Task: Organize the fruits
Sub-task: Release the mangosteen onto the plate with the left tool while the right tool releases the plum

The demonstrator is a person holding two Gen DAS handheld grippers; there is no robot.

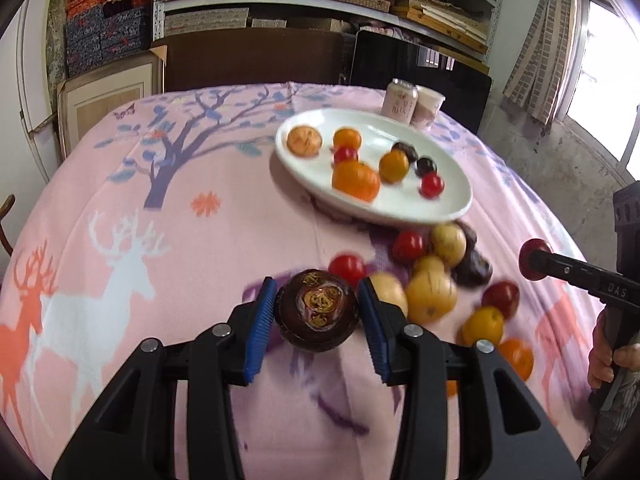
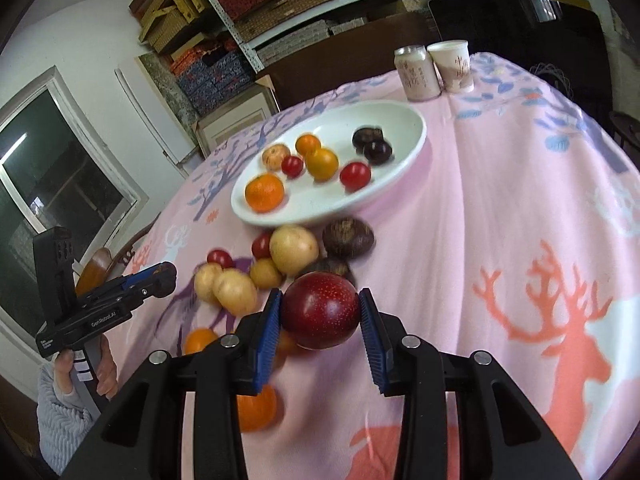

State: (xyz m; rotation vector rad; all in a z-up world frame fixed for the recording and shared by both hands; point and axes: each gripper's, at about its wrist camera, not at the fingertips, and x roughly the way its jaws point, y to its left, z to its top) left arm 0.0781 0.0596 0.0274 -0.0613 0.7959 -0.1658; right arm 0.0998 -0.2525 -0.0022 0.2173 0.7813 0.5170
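- Left wrist view: the left gripper (image 1: 317, 312) pinches a dark brown round fruit with a gold-patterned sticker (image 1: 317, 311), blue ribbed pads (image 1: 262, 326) tight on both sides, fruit lifted clear of the cloth.
- Beyond it, on the pink tablecloth printed with deer and trees (image 1: 160, 248), a loose heap of fruit (image 1: 436, 272) lies just in front of the plate: red cherry tomatoes, yellow-tan round fruits, dark ones, small oranges.
- Further back, the white oval ceramic plate (image 1: 452, 196) carries oranges, red tomatoes and two dark fruits.
- Behind the plate, a pale pink drink can (image 1: 399, 101) and a pale paper cup (image 1: 429, 107) stand touching each other.
- At the right edge, the right gripper (image 1: 535, 259) shows side-on, a red fruit at its tip, a hand (image 1: 610, 354) on its grip.
- Right wrist view: the right gripper (image 2: 320, 312) clamps a dark red speckled plum (image 2: 320, 311) between its blue pads, held above the heap (image 2: 280, 260).
- The plate (image 2: 400, 184) sits just past the heap, the can (image 2: 416, 74) and cup (image 2: 454, 66) at the far edge of the cloth (image 2: 500, 200).
- At left, the left gripper (image 2: 164, 276) appears side-on, its jaws unreadable from this angle; a hand (image 2: 102, 372) in a grey sleeve holds it.
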